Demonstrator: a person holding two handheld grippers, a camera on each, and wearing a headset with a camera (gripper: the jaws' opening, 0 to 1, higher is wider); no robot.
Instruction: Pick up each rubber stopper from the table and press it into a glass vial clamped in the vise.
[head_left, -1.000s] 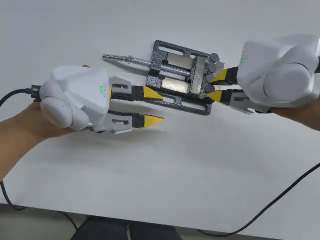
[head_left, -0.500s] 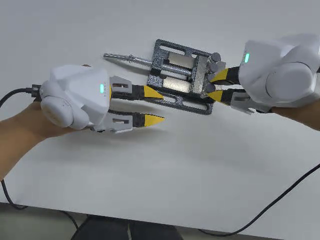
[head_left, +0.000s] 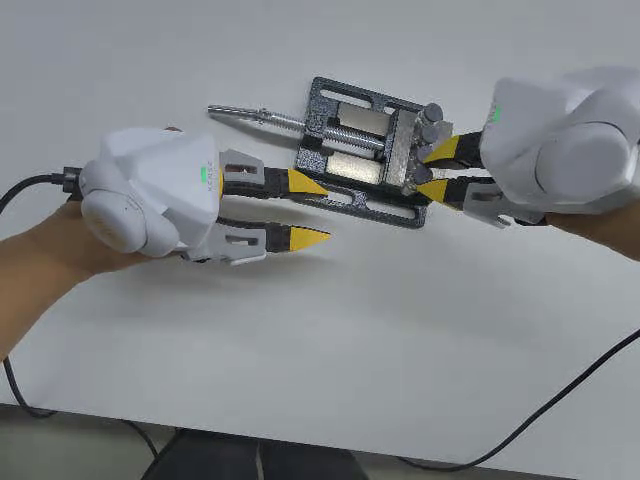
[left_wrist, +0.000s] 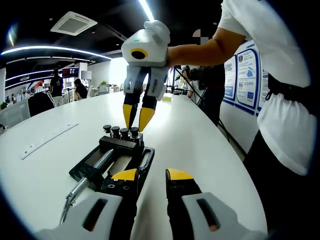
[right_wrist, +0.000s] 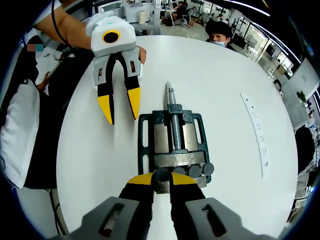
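Observation:
A dark metal vise (head_left: 330, 100) lies on the white table, its screw handle pointing left. Several glass vials with grey rubber stoppers (right_wrist: 194, 171) stand in a row in its jaws. My right gripper (head_left: 433, 170) comes in from the right. Its yellow tips sit tight on either side of the end stopper (right_wrist: 161, 175), seen close between the jaws of the right gripper (right_wrist: 161, 179). My left gripper (head_left: 307, 210) hovers left of the vise (left_wrist: 107, 160), open with nothing between its fingers. The left gripper view shows the right gripper (left_wrist: 135, 120) pointing down onto that end stopper (left_wrist: 134, 131).
A clear ruler (right_wrist: 257, 132) lies flat on the table beyond the vise. A black cable (head_left: 560, 400) trails across the table's near right corner. The table's front edge (head_left: 300, 440) is close to me. People stand in the office behind.

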